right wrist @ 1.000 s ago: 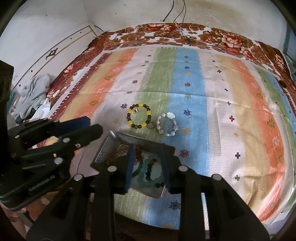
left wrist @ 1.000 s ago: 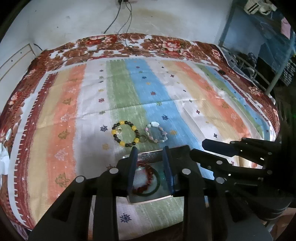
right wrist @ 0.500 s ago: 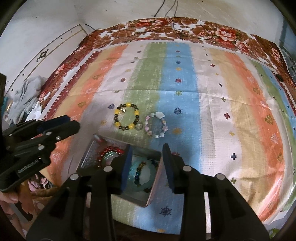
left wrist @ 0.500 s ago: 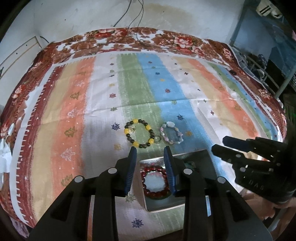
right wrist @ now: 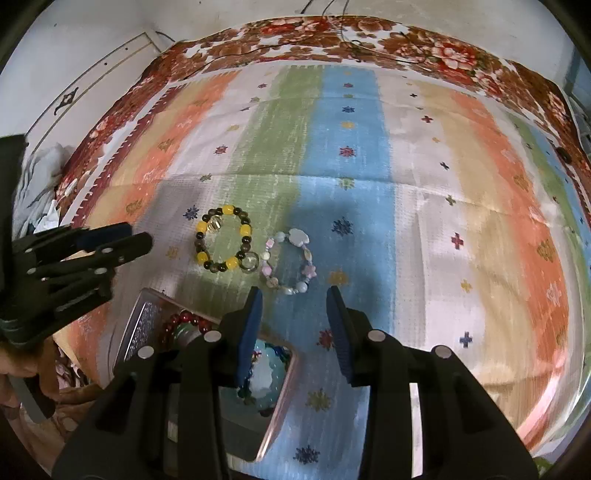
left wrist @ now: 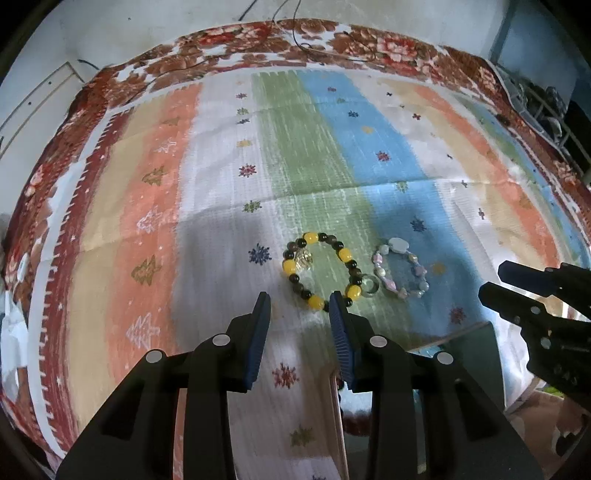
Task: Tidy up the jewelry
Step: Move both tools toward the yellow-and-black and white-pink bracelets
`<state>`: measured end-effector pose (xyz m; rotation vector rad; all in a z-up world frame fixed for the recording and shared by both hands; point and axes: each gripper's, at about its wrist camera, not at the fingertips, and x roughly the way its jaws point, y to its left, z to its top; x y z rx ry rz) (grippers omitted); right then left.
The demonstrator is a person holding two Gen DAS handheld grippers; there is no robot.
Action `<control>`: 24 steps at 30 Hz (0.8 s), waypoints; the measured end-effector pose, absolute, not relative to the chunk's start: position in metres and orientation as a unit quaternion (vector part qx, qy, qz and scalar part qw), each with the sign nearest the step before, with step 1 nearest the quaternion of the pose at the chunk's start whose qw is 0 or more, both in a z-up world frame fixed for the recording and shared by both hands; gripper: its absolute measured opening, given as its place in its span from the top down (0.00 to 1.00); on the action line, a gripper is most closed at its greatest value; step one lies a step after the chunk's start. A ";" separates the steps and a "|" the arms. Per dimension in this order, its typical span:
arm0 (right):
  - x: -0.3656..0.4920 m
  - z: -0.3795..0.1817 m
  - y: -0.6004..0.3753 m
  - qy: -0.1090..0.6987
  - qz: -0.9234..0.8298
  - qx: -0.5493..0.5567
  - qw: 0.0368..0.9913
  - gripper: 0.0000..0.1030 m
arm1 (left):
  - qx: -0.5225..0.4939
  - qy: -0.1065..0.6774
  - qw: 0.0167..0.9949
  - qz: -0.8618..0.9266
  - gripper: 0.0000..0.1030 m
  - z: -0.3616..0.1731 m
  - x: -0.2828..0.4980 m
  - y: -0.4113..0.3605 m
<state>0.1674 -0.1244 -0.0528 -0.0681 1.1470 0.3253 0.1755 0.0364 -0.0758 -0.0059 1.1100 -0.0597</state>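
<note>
Changed since a second ago: both tongs pulled up and off the tray; left tongs (left wrist: 300, 306) no longer over the red bracelet, now ahead of the tray's left edge; right tongs (right wrist: 294, 301) shifted forward past the tray's far corner. Meaning, as a judgement: deposit into tray finished, next pick among loose pieces pending.

Nearest, under and behind the tongs: tray (right wrist: 284, 380), shallow, pale-rimmed, on the striped cloth (left wrist: 221, 229). Contents: red bead bracelet (right wrist: 184, 319), green-blue bead bracelet (right wrist: 264, 376), both partly hidden by the tongs' frames.

Left tongs: released, nothing between the pads, blue pads apart. Right tongs: likewise released and bare.

Just ahead of left tongs, slightly right of their gap: yellow-and-black bead bracelet (left wrist: 320, 271), flat on the cloth, near edge beside the right pad tip.

Touching that bracelet on its right: small clear ring (left wrist: 368, 286).

Just beyond right tongs, toward the left pad: pastel stone bracelet (right wrist: 290, 263), flat, near edge close to the pad tips, apart from them.

Farthest: floral bed cover (right wrist: 369, 33), cable (left wrist: 314, 46), wall.
</note>
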 end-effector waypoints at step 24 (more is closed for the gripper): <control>0.231 -0.114 -0.101 0.600 0.153 -0.065 0.783 0.63 | 0.019 0.570 0.821 -0.035 0.68 -0.123 0.235 0.043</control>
